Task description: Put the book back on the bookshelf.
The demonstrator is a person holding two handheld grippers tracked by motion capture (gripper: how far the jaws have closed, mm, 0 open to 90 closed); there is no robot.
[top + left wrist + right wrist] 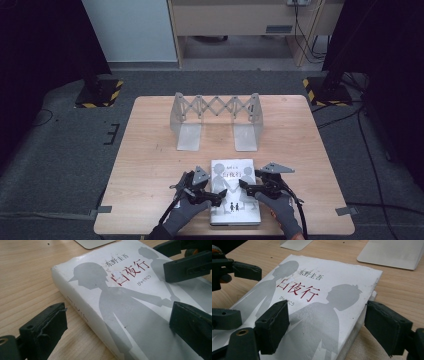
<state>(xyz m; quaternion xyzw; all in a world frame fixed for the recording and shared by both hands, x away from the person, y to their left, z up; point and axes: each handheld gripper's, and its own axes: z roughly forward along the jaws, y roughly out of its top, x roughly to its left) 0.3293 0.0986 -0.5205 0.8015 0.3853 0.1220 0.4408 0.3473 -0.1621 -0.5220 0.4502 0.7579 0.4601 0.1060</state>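
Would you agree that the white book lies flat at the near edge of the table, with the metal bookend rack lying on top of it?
Not quite: the rack is not on the book. In the high view the white book lies flat near the table's front edge, while the metal bookend rack stands on the tabletop farther back, apart from the book.

— What lies beyond the hand-held grippers?
— A light wooden worktop on grey carpet; farther off, a pale wall panel and a wooden desk.
— And to the sides?
— Dark curtains, with yellow-black striped stand bases.
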